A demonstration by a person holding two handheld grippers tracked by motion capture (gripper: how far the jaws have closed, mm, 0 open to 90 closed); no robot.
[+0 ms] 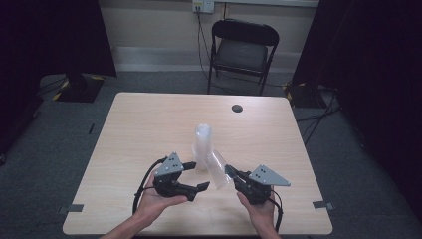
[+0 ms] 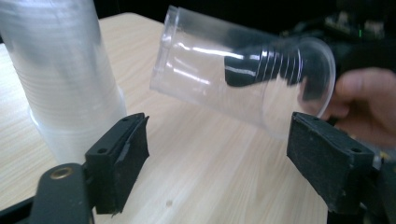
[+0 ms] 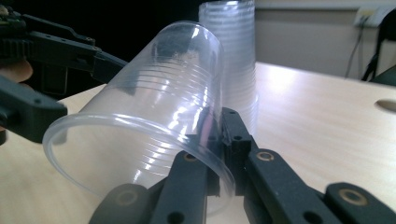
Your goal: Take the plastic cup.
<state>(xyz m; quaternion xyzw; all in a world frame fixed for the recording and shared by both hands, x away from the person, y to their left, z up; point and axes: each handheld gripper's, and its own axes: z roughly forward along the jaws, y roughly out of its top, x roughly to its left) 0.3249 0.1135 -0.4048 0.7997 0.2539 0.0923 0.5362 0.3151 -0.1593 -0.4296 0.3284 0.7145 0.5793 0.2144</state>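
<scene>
The right gripper (image 1: 230, 172) has its fingers (image 3: 233, 135) closed tight on the rim wall of a single clear plastic cup (image 1: 217, 169), one finger inside the mouth and the other outside. The cup lies tilted on its side in the air, its base pointing toward the stack of clear plastic cups (image 1: 202, 147) and its open mouth toward the person's right hand (image 1: 259, 209). That stack stands upright, mouth down, on the wooden surface (image 1: 144, 124), and everything else is best placed from it: the held cup hangs just beside the stack on the right gripper's side, its base close to the stack's lower part, though whether they touch cannot be told. The left gripper (image 1: 196, 175) sits near the stack on the opposite side, resting in the person's left hand (image 1: 157, 199), its fingers (image 2: 116, 158) spread wide with nothing between the pads; in the left gripper view the held cup (image 2: 243, 81) floats above and beyond the gap, clear of both pads, with the stack (image 2: 60, 70) just behind the one finger. Well beyond the stack, past the far edge of the surface, a black folding chair (image 1: 242, 50) stands against the wall.
</scene>
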